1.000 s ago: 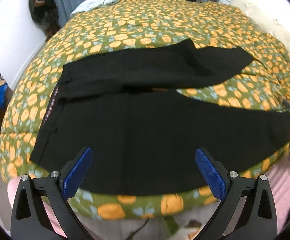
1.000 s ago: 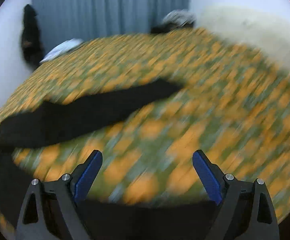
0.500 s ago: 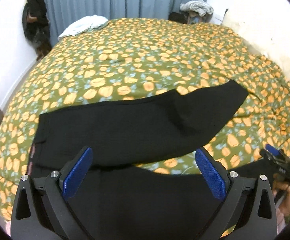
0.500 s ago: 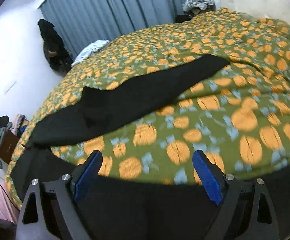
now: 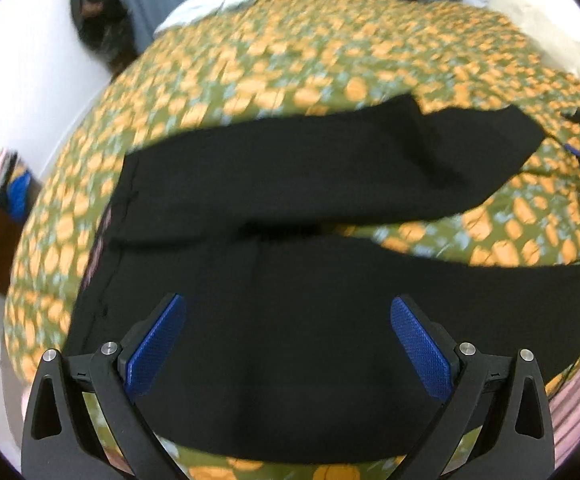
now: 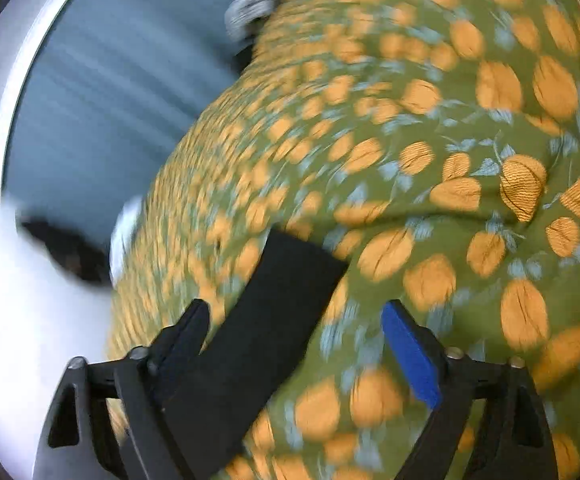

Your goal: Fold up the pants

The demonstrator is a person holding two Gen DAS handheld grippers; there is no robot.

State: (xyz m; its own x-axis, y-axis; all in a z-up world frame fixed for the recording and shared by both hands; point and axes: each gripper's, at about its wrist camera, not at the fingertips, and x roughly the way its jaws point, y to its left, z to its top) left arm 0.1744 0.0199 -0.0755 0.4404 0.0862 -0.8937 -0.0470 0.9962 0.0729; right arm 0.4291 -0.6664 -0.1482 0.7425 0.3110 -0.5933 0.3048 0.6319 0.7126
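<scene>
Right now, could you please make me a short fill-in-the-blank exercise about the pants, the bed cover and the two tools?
1. The pants lying on the bed are ____ in colour.
2. The bed cover is green with a pattern of ____ fruits.
3. The pads of the left tool are ____ in colour.
4. Between the closing jaws of the right tool lies the end of one pant ____.

Missing words: black; orange; blue; leg

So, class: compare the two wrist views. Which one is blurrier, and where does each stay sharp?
Right wrist view: heavy smear across the curtain and far bedspread; one orange print stays crisp. Left wrist view: milder blur over the bedspread; the gripper's blue pads are sharp and the black pants show little detail. Both bend like a fisheye.
</scene>
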